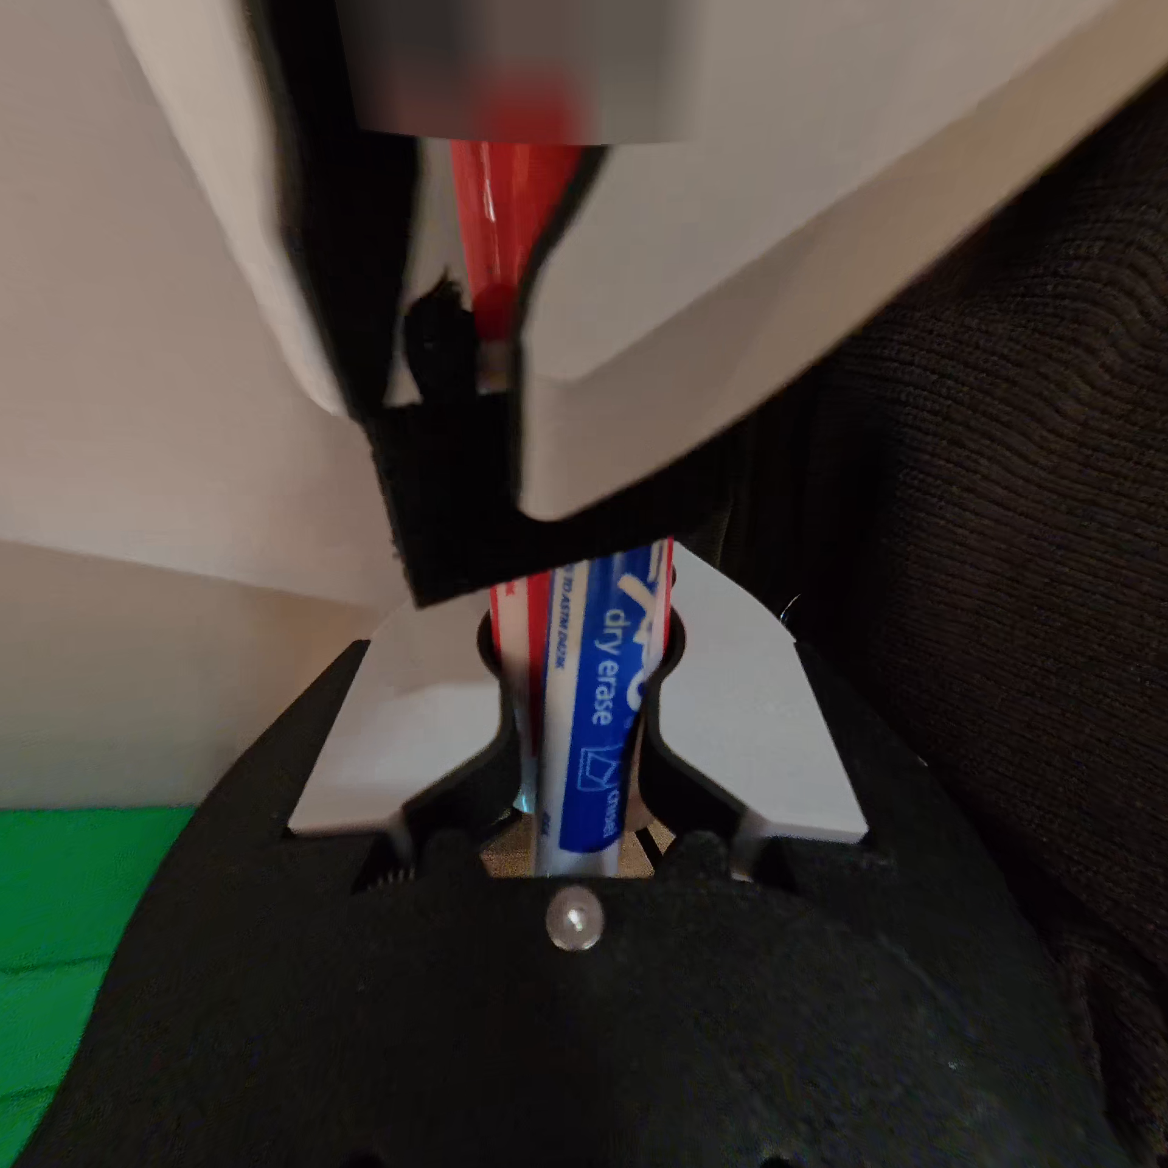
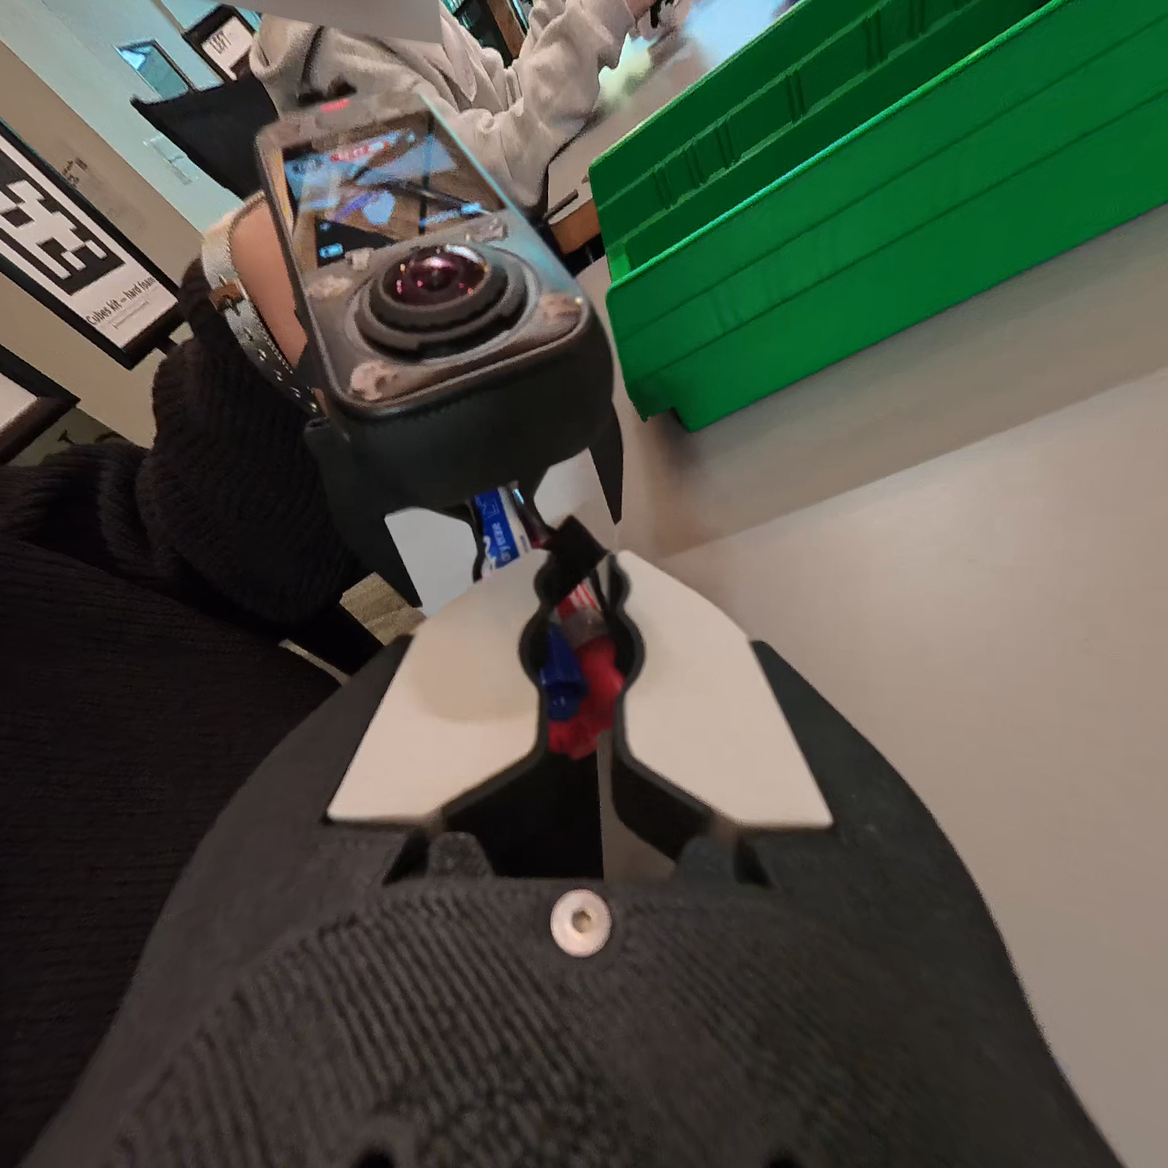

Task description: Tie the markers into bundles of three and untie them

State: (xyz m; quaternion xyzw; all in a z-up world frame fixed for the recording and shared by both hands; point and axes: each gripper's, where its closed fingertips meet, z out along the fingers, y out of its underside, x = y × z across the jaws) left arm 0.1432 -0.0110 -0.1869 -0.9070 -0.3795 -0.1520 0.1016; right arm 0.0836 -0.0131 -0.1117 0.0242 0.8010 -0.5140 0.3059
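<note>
Printed writing is carried on the blue and white label of the marker (image 1: 594,714), running lengthwise along the barrel beside a small outline symbol; finer print is set along the label's edge. On a framed sign (image 2: 57,253), a black and white block pattern is shown above a line of lettering. Letters are borne by a second, smaller sign (image 2: 224,41) farther back. Small icons are displayed on the camera screen (image 2: 385,189), too blurred to be read.

Green bins (image 2: 885,208) stacked on grey table (image 2: 916,632); framed marker sign (image 2: 57,253) far left of bins; seated person (image 2: 480,57) behind bins.
</note>
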